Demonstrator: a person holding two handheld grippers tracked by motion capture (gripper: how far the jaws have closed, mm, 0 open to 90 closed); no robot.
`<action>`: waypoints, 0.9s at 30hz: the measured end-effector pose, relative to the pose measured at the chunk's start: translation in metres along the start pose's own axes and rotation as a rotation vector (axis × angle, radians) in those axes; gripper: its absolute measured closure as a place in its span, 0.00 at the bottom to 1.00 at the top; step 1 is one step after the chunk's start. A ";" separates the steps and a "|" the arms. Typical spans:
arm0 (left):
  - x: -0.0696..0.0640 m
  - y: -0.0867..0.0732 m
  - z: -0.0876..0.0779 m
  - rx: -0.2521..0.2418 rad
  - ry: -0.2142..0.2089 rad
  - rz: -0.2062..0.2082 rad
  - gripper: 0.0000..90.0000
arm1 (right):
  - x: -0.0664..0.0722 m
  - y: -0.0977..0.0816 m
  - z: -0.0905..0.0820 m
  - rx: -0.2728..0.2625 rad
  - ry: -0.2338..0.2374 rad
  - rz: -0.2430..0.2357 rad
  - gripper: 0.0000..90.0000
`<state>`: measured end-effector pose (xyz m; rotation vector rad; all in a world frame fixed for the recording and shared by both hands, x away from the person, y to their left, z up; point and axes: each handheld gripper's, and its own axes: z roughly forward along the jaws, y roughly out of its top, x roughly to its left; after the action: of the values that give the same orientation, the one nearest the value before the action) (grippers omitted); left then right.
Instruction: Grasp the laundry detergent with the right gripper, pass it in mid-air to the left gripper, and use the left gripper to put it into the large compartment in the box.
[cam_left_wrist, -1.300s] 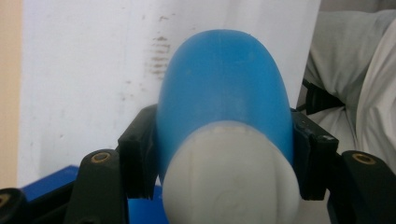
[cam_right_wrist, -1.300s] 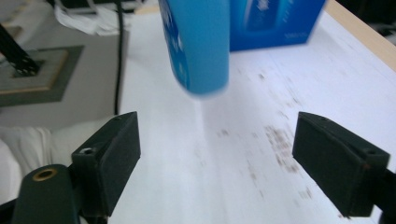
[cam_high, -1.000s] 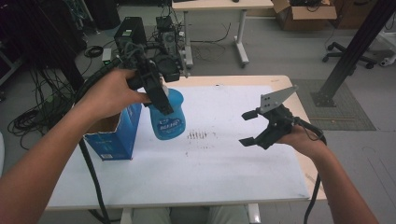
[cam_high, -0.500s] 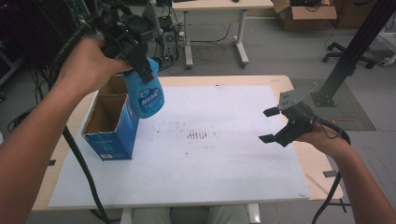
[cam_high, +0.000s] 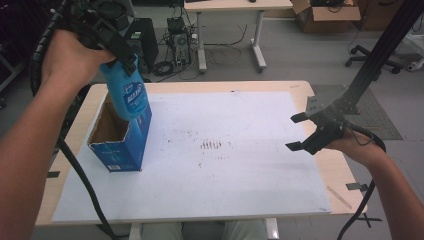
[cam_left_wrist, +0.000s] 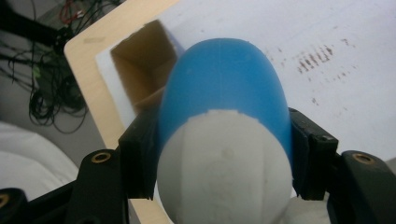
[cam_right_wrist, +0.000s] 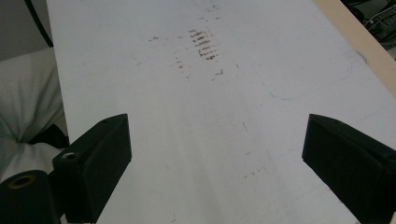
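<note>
My left gripper is shut on a blue bottle with a white cap end, holding it tilted above the open top of a blue cardboard box at the table's left. In the left gripper view the bottle sits between the jaws, its base pointing down toward the box opening. My right gripper hovers open over the right side of the white sheet, with nothing between its jaws; in the right gripper view the gripper looks down on the bare sheet.
Dark smudge marks stain the middle of the sheet. The wooden table edge runs along the right. Beyond the table stand another desk, cables on the floor and a black frame post.
My left gripper lifted the bottle up and leftward, from in front of the box to above its opening. The right gripper drew back toward the table's right edge and stays open.
</note>
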<state>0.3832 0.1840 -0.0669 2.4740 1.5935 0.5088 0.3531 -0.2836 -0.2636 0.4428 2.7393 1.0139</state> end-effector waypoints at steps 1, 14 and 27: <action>0.004 -0.001 0.000 -0.002 0.002 -0.020 0.42 | 0.000 0.000 0.000 0.003 0.000 0.002 0.09; 0.043 -0.025 0.010 -0.022 0.057 -0.231 0.42 | 0.001 0.006 0.002 0.002 0.008 -0.011 0.09; 0.052 -0.035 0.042 -0.009 0.070 -0.285 0.42 | 0.003 -0.002 0.001 0.004 -0.004 0.007 0.09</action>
<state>0.3884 0.2484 -0.1060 2.1913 1.9238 0.5612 0.3499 -0.2830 -0.2655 0.4555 2.7389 1.0077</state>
